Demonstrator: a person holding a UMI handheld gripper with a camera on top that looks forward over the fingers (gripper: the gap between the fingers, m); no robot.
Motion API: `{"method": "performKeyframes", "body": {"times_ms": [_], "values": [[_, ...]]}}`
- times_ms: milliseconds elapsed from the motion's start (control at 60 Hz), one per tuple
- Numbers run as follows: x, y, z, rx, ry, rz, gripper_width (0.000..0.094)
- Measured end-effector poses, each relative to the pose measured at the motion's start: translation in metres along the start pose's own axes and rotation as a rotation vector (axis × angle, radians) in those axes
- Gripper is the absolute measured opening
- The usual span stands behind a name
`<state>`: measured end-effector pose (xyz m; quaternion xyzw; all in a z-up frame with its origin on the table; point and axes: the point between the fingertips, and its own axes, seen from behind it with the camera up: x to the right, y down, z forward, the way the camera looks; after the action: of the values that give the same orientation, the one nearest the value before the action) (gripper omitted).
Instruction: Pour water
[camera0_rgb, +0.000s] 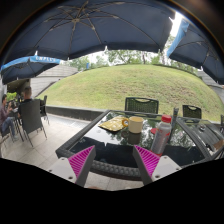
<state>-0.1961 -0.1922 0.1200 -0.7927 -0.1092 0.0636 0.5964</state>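
A clear water bottle with a red cap (161, 134) stands upright on a dark glass table (110, 137), ahead of my right finger. A tan cup (135, 125) stands just left of the bottle, farther back. My gripper (114, 160) is open and empty, held near the table's front edge. Its magenta pads (81, 158) stand wide apart with nothing between them.
A yellowish item (113, 123) lies on the table left of the cup. Dark chairs (141, 104) stand behind the table and another (32, 117) at the left on the paved patio. Blue parasols (90, 25) hang overhead. A grass slope (120, 85) lies beyond.
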Motion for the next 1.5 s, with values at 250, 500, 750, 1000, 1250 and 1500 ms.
{"method": "performKeyframes", "body": {"times_ms": [250,500,750,1000,1250,1500], "values": [[0.035,0.008,-0.008,-0.022,0.025,0.014,0.0792],[0.135,0.017,0.031,0.025,0.162,0.050,0.0793],[0.190,0.009,0.086,0.091,0.227,0.034,0.0795],[0.201,0.008,0.135,0.071,0.188,0.088,0.0653],[0.199,0.008,0.139,0.067,0.166,0.078,0.0376],[0.223,-0.038,0.160,0.096,0.228,-0.254,0.0358]]}}
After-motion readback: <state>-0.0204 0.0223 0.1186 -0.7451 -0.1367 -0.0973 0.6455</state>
